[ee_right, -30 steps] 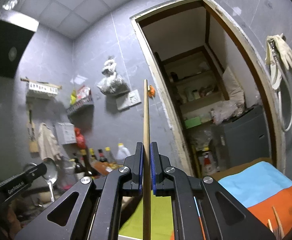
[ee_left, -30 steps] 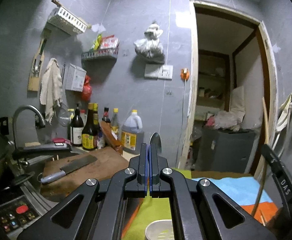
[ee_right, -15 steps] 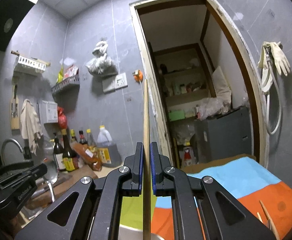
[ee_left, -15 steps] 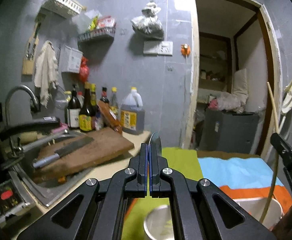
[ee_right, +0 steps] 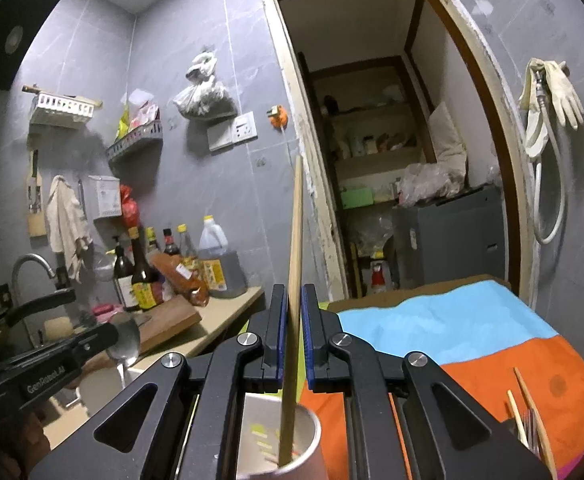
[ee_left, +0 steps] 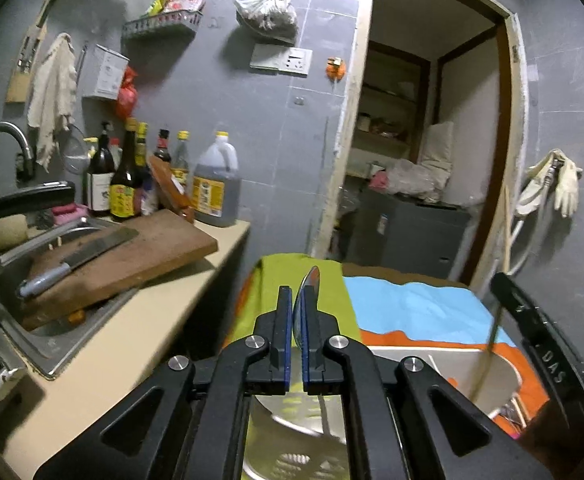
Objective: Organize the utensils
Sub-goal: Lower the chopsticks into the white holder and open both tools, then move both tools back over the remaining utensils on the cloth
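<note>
A: What does the room look like?

B: It is a small kitchen with grey tiled walls and an open doorway (ee_right: pixel 375 152) to a storeroom. The surface (ee_left: pixel 411 308) carries a cloth in green, blue and orange. To the left is a beige counter (ee_left: pixel 140 336) with a sink, a wooden cutting board (ee_left: pixel 132 256) with a cleaver on it, and bottles (ee_left: pixel 132 184) along the wall.

A: And the grippers?

B: The left gripper (ee_left: pixel 296 328) is pinching a metal spoon (ee_left: pixel 307 292), bowl up, over a steel cup (ee_left: pixel 292 420). The right gripper (ee_right: pixel 292 336) is pinching a wooden chopstick (ee_right: pixel 293 280), whose lower end is inside a white cup (ee_right: pixel 292 440).
</note>
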The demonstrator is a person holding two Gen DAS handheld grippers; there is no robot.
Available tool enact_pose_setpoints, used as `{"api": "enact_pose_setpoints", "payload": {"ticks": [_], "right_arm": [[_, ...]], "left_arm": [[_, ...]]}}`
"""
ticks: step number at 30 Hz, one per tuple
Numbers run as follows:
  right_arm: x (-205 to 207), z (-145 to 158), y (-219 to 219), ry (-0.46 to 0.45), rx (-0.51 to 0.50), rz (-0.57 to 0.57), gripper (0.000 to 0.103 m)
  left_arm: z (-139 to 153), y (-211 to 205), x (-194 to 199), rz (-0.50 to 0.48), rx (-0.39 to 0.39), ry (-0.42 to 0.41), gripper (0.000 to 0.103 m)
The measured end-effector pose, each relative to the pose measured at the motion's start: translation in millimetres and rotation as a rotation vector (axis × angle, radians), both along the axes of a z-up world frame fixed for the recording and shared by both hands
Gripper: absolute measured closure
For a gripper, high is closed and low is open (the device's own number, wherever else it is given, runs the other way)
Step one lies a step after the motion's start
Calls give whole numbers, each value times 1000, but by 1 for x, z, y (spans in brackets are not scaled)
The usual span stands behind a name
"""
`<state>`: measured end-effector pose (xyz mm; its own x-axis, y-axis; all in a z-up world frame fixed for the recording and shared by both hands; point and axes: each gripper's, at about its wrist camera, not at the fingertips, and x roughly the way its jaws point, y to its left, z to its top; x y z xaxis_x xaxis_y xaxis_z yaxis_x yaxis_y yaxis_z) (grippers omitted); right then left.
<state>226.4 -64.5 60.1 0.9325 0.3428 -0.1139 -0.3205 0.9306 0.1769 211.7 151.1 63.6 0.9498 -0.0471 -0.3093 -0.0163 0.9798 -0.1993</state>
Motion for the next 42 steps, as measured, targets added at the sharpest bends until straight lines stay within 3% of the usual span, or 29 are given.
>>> {"api": "enact_pose_setpoints", "payload": {"ticks": [3, 6, 11, 15, 18, 21, 24, 28, 33, 42], "right_arm": [[-3, 0, 0, 14, -15, 1, 93], [-4, 1, -3, 31, -9, 12, 82], [-9, 8, -9, 27, -13, 26, 77], [-16, 18, -19, -3, 5, 24, 56], [-23, 27, -29, -36, 5, 17, 47], [-33, 37, -45, -72, 9, 5, 26], [-44, 46, -63, -104, 1, -9, 20], [-57, 53, -89, -122, -17, -23, 6], [-74, 52, -119, -127, -81, -49, 0], [-87, 31, -163, -67, -165, -113, 0]], "left_arm": [[3, 1, -2, -26, -29, 10, 100], [5, 3, -3, -54, -73, 24, 97], [9, 1, -12, -73, -100, 15, 78], [21, -8, -21, -89, -92, -15, 72], [29, -16, -27, -104, -86, -40, 63], [38, -28, -36, -123, -78, -72, 52], [45, -40, -44, -133, -69, -101, 43], [48, -58, -56, -134, -62, -134, 23], [44, -87, -68, -173, -22, -139, 15], [24, -137, -73, -270, 9, -72, 14]]}}
